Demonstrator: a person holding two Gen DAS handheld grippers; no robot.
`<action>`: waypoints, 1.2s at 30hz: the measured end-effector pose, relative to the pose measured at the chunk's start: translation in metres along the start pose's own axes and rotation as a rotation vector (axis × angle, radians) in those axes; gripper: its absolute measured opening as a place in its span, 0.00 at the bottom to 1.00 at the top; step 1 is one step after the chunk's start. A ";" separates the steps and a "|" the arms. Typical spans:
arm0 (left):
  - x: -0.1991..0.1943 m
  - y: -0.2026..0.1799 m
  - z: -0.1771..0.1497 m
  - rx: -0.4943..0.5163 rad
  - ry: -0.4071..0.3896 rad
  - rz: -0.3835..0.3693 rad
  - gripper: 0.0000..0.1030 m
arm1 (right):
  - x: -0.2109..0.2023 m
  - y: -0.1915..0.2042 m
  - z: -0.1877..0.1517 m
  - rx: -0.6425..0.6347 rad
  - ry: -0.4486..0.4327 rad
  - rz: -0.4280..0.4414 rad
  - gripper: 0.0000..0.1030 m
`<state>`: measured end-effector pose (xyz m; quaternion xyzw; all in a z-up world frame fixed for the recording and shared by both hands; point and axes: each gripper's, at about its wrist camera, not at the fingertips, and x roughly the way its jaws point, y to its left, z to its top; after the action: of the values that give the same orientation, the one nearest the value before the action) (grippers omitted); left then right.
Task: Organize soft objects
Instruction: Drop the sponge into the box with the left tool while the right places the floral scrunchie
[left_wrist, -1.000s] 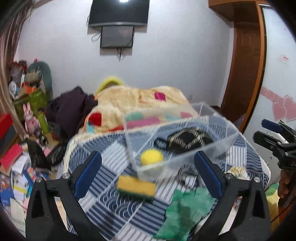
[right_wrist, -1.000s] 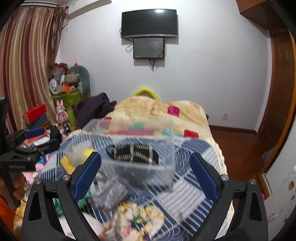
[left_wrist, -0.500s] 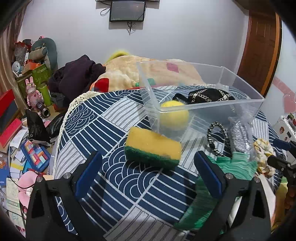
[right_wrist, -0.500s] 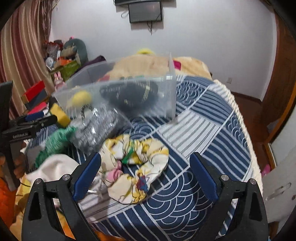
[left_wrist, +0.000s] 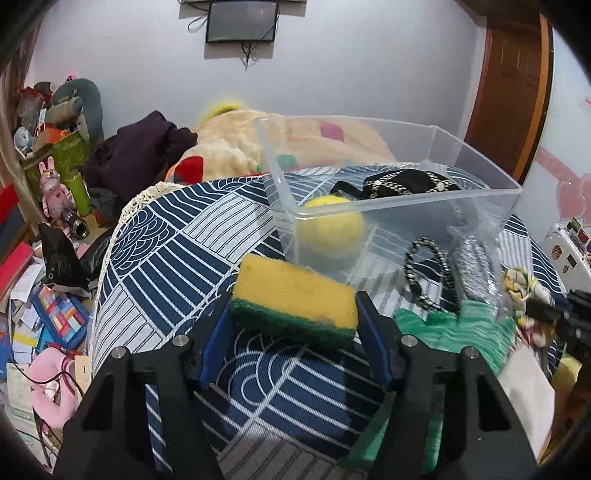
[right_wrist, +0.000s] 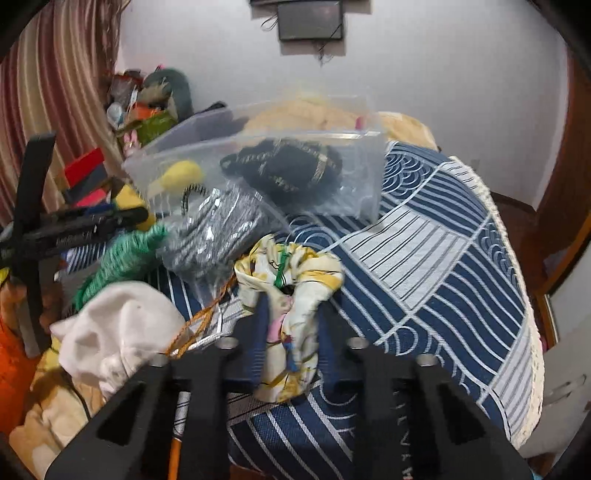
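Yellow-and-green sponge (left_wrist: 295, 302); navy-and-white patterned cloth (left_wrist: 177, 243); floral scrunchie (right_wrist: 290, 291).

A bed with a blue and white cover (left_wrist: 166, 251) is seen. A clear box (left_wrist: 406, 206), a green cloth (left_wrist: 461, 328) and a sponge (left_wrist: 295, 301) are laid on it.

The left wrist view looks forward and slightly down along its gripper (left_wrist: 295, 328), very near the sponge (left_wrist: 295, 304), toward the far wall. The right wrist view looks the same way from further right, close above the scrunchie (right_wrist: 290, 291). Both views share the bin (left_wrist: 406, 206) (right_wrist: 258, 173), the blue quilt (left_wrist: 177, 266) (right_wrist: 436, 266) and the wall screen (left_wrist: 242, 20) (right_wrist: 310, 24).
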<state>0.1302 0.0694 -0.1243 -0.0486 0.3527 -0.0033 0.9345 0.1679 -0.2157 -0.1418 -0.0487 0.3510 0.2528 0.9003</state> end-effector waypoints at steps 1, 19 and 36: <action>-0.003 -0.002 -0.001 0.005 -0.004 0.005 0.61 | -0.003 0.000 0.001 0.005 -0.014 -0.006 0.13; -0.067 -0.037 0.041 0.025 -0.174 -0.034 0.62 | -0.054 0.001 0.058 0.015 -0.268 -0.030 0.13; -0.017 -0.056 0.097 0.031 -0.114 -0.134 0.62 | -0.006 0.013 0.104 -0.027 -0.240 -0.008 0.13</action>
<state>0.1831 0.0229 -0.0356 -0.0578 0.2949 -0.0687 0.9513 0.2212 -0.1791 -0.0592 -0.0318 0.2370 0.2579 0.9361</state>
